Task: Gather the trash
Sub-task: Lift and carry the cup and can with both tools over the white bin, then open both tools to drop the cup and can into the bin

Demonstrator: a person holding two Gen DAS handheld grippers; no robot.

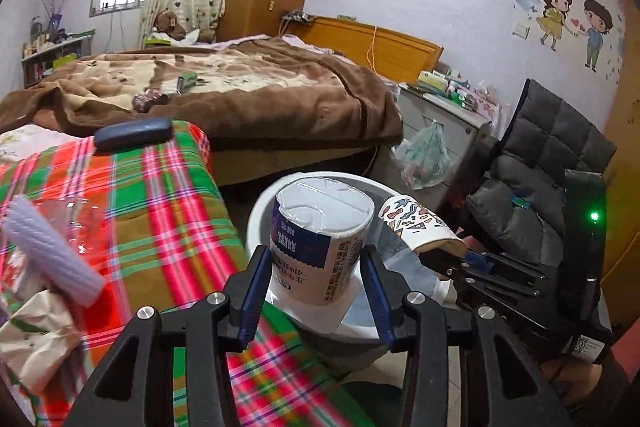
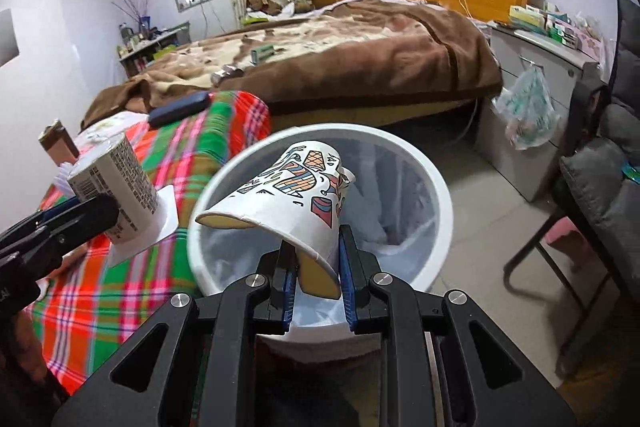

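My left gripper (image 1: 316, 267) is shut on a white and blue yogurt cup (image 1: 320, 239), held upside down at the near rim of a white trash bin (image 1: 256, 219). The cup also shows in the right wrist view (image 2: 116, 187). My right gripper (image 2: 318, 263) is shut on a crushed patterned paper cup (image 2: 292, 195), held over the open bin (image 2: 440, 195), which has a clear liner. The paper cup also shows in the left wrist view (image 1: 416, 223).
A plaid cloth (image 1: 152, 203) covers the surface at left, with a clear plastic wrapper (image 1: 76, 219), crumpled paper (image 1: 36, 339) and a dark case (image 1: 132, 133) on it. A bed (image 1: 224, 87) lies behind. A grey chair (image 1: 540, 195) and a hanging plastic bag (image 2: 528, 111) stand at right.
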